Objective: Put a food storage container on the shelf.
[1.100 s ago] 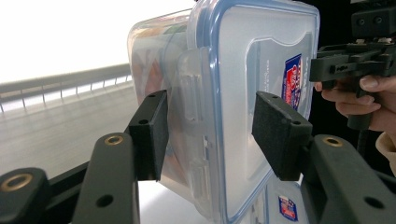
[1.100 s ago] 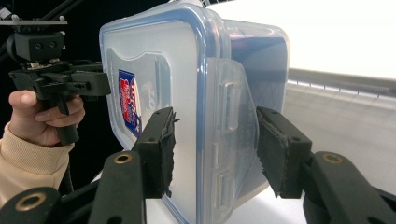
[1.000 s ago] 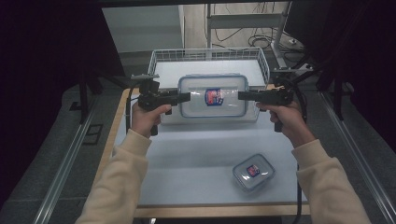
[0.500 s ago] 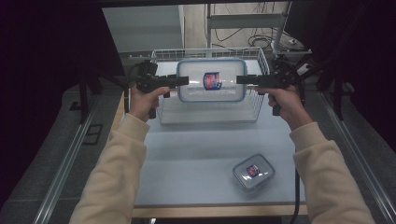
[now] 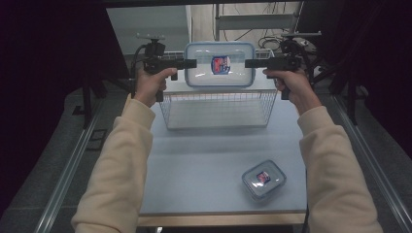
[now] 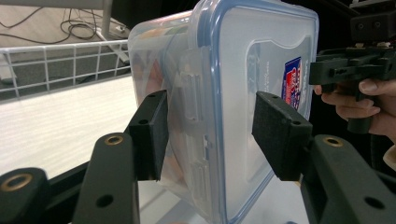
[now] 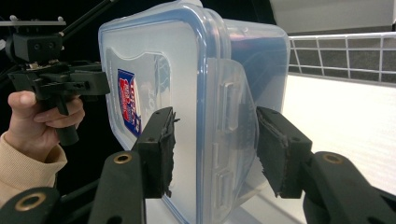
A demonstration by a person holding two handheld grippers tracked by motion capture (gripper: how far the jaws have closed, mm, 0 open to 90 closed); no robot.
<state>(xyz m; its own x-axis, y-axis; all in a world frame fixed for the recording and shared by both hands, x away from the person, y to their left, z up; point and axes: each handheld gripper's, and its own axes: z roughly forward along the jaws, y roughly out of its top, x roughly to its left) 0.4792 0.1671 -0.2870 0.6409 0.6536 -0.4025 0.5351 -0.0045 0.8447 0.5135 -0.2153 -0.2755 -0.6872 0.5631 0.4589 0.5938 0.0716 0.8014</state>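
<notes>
Two containers, one basket

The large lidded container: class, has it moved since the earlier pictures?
Yes. The large lidded container has risen out of the wire basket and now hangs above its far rim, held at both ends.

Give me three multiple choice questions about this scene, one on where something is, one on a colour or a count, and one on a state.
1. Where is the small container?
A. on the table, near the front right
B. in the wire basket
C. on the floor

2. What colour is the big container's lid rim?
A. red
B. blue
C. green

3. How is the big container supported?
A. resting on the table
B. lying in the basket
C. held up at both ends

Answers: 1 A, it sits on the table. 2 B, a blue band edges the lid. 3 C, the left hand-held gripper and right hand-held gripper hold it above the wire basket.
</notes>
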